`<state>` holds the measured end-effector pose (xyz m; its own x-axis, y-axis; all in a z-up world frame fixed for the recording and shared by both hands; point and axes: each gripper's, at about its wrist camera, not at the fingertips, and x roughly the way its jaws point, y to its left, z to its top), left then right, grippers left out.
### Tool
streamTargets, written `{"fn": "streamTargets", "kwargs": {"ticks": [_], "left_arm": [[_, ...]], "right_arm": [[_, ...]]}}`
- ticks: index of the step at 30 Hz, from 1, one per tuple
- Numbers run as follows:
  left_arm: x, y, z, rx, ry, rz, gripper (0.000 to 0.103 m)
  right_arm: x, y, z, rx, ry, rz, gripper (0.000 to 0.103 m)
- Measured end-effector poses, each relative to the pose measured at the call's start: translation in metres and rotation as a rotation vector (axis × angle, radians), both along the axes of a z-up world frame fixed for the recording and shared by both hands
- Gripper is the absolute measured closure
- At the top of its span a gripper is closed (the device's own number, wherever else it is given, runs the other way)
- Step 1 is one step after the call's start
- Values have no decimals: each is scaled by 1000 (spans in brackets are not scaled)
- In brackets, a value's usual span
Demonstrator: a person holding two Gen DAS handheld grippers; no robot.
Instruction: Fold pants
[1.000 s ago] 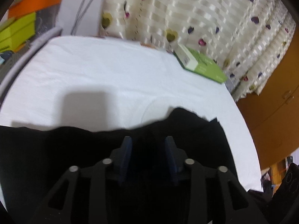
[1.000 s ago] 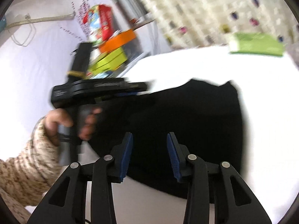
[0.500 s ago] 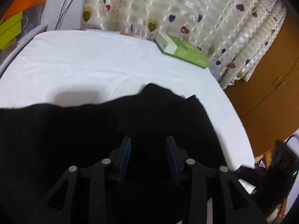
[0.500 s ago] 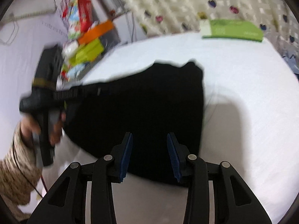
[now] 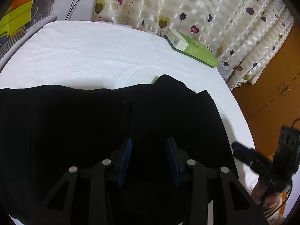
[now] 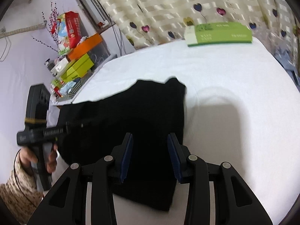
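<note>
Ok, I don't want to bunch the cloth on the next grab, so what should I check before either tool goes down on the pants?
1. Left tool open with nothing between its pads: ok.
2. Right tool open and holding nothing: ok.
3. Pants lying flat on the white sheet: ok from what shows; the black cloth hides small creases.
4. Right-hand edge of the pants in reach of the right tool: ok, it lies just ahead of the tips.
5. Green box clear of the pants: ok, it sits apart at the far edge.
6. Near hem of the pants under the left tool: cannot tell, the tool covers it.
</note>
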<state>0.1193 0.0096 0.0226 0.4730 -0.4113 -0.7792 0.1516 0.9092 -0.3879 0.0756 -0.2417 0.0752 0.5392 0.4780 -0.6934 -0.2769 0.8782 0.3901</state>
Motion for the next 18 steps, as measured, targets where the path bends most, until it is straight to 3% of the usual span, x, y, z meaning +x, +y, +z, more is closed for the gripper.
{"fn": "streamTargets", "kwargs": {"ticks": [5,10,13,18], "left_arm": [[0,0,0,-1,1,10,62],[-1,0,-1,1,4,9,62],[0,-1,0,6,4,12,62],[1,-1,-1,1,6,21,62]], "right_arm": [[31,-5,-17,35,123,-18,64],[37,-7,6,72,4,-7,64],[60,-4,-4,122,58,14,64],[84,-10,-21,54,99,-47,64]]}}
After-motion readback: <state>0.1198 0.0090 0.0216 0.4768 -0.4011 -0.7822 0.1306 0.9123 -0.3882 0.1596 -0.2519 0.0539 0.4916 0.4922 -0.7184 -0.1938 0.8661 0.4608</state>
